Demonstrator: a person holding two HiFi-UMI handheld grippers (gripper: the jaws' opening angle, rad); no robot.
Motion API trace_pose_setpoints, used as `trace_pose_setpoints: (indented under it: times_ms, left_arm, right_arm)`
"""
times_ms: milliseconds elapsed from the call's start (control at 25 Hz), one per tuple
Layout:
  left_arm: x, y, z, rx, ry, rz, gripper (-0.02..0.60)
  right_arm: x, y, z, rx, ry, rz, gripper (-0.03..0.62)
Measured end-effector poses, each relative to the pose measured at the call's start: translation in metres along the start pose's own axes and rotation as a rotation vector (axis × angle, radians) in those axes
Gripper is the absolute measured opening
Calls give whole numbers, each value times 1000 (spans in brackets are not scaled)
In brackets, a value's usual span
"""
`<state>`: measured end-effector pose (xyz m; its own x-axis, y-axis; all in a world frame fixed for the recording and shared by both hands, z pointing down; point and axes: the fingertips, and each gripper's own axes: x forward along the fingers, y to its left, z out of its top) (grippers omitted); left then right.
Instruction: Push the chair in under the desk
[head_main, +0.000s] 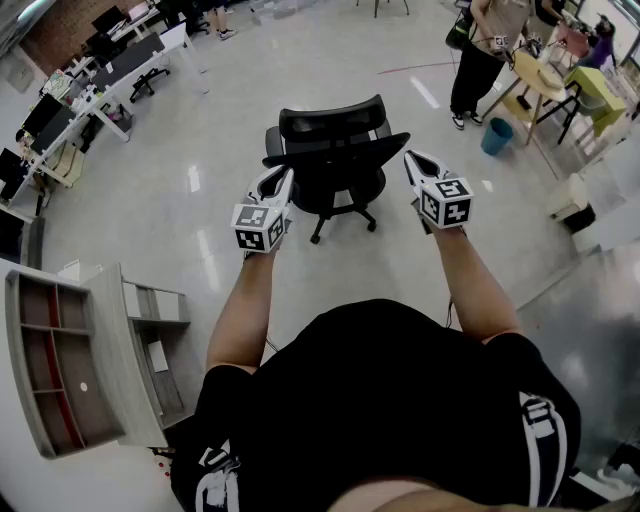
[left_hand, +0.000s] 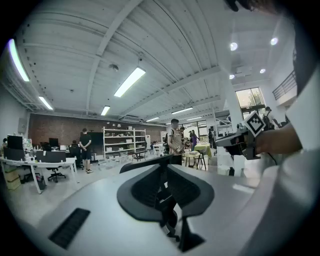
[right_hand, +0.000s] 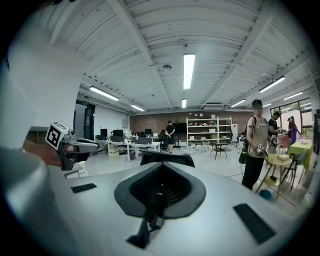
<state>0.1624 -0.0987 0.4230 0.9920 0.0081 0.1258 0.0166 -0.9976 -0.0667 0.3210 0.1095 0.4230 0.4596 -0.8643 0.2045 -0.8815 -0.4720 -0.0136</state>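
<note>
Two bare forearms reach out from the black T-shirt (head_main: 390, 400) filling the bottom of the head view, each hand carrying a tool. At lower left of that frame, close by the person, sits a pale grey shelved furniture unit (head_main: 105, 340).

Up the frame now: the left gripper (head_main: 282, 180), white with a black-and-white marker cube, has its jaws drawn together with nothing between them, as its own view confirms. The right gripper (head_main: 414, 160), same build, is clenched tight and empty too. Both point roughly level, one either side of the target.

And there it is: the black mesh-backed office chair (head_main: 335, 150) on its five-spoke wheeled base, upper middle of the head view, out on the glossy grey floor (head_main: 200, 120), well apart from the shelved unit. The jaw tips flank its left and right edges, very near; whether they touch cannot be told. Each gripper view catches the chair's curved top just past the jaws, and the other tool off to one side.

Further out, white desks with dark monitors (head_main: 110, 70) line the upper left. Upper right, a standing person in dark trousers (head_main: 478, 60) is beside a small table, with a blue bucket (head_main: 495, 135) near their feet.
</note>
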Motion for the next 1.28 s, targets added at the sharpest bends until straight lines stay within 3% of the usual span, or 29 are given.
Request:
trace_pose_setpoints:
  times_ms: [720, 1280]
  left_arm:
    - [-22, 60, -16, -8, 8, -58, 49]
    - [12, 70, -12, 13, 23, -50, 48]
  right_arm:
    - [33, 58, 10, 22, -19, -38, -5]
    - [66, 25, 20, -5, -21, -27, -5]
